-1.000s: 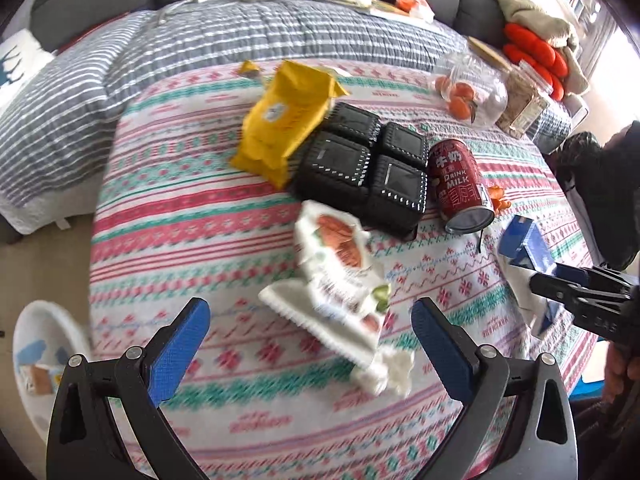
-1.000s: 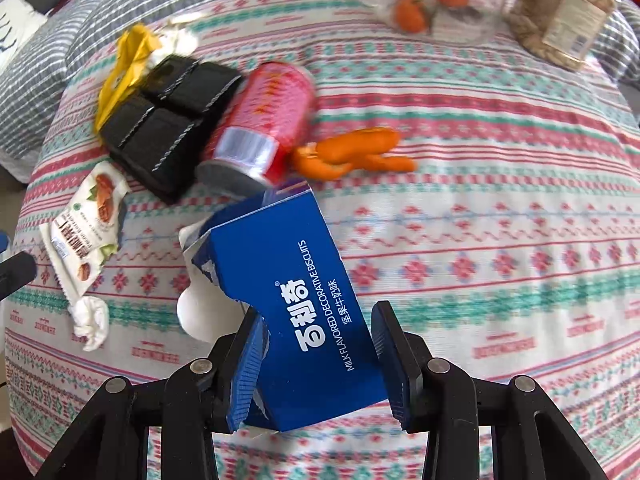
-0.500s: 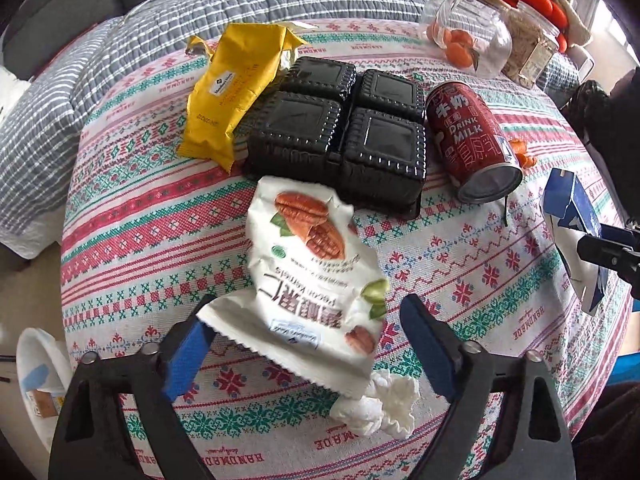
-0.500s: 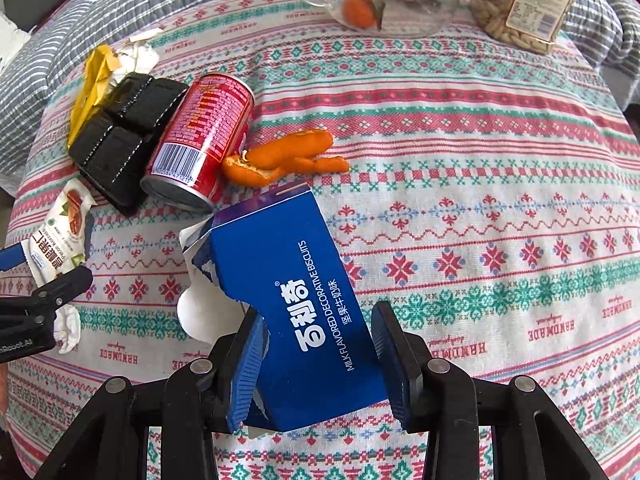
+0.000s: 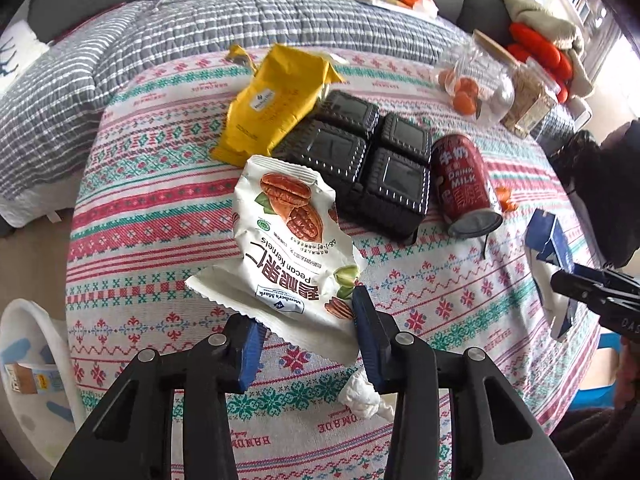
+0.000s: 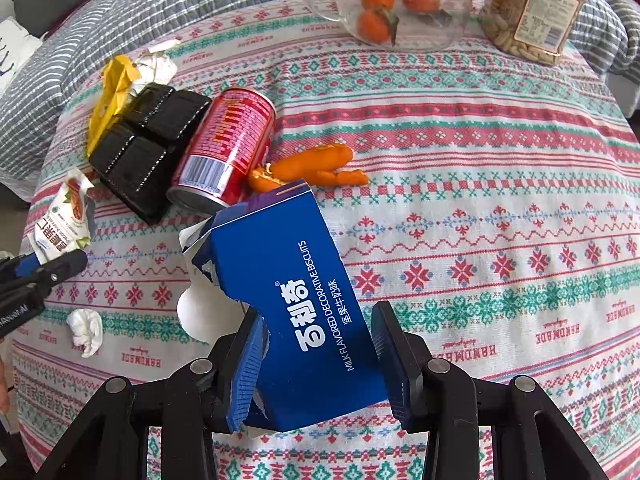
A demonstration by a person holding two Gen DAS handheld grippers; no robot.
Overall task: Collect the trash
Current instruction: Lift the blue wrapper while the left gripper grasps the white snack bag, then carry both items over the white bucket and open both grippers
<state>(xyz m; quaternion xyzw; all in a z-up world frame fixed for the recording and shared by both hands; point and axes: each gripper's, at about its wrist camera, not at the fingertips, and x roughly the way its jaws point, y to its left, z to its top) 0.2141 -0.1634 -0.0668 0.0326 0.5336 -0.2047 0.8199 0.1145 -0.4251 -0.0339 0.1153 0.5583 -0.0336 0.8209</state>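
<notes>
My left gripper (image 5: 308, 340) is shut on the lower edge of a white pecan kernel bag (image 5: 288, 236) and holds it up over the patterned tablecloth (image 5: 152, 208). The bag also shows in the right wrist view (image 6: 66, 220). My right gripper (image 6: 320, 364) is shut on a torn blue biscuit box (image 6: 288, 280), held above the cloth; the box also shows in the left wrist view (image 5: 554, 252). On the cloth lie a red milk can (image 5: 460, 184), a black plastic tray (image 5: 368, 160), a yellow bag (image 5: 272, 100), orange peel (image 6: 316, 164) and a crumpled tissue (image 5: 364, 396).
A glass bowl of tangerines (image 6: 392, 4) and a jar of seeds (image 6: 532, 8) stand at the table's far side. A white bin (image 5: 28, 368) with some packaging in it sits on the floor at the left. A grey striped blanket (image 5: 120, 52) lies behind the table.
My left gripper moved forward around the pecan bag, shut on its lower edge and lifted it. My right gripper kept hold of the blue box and rose a little.
</notes>
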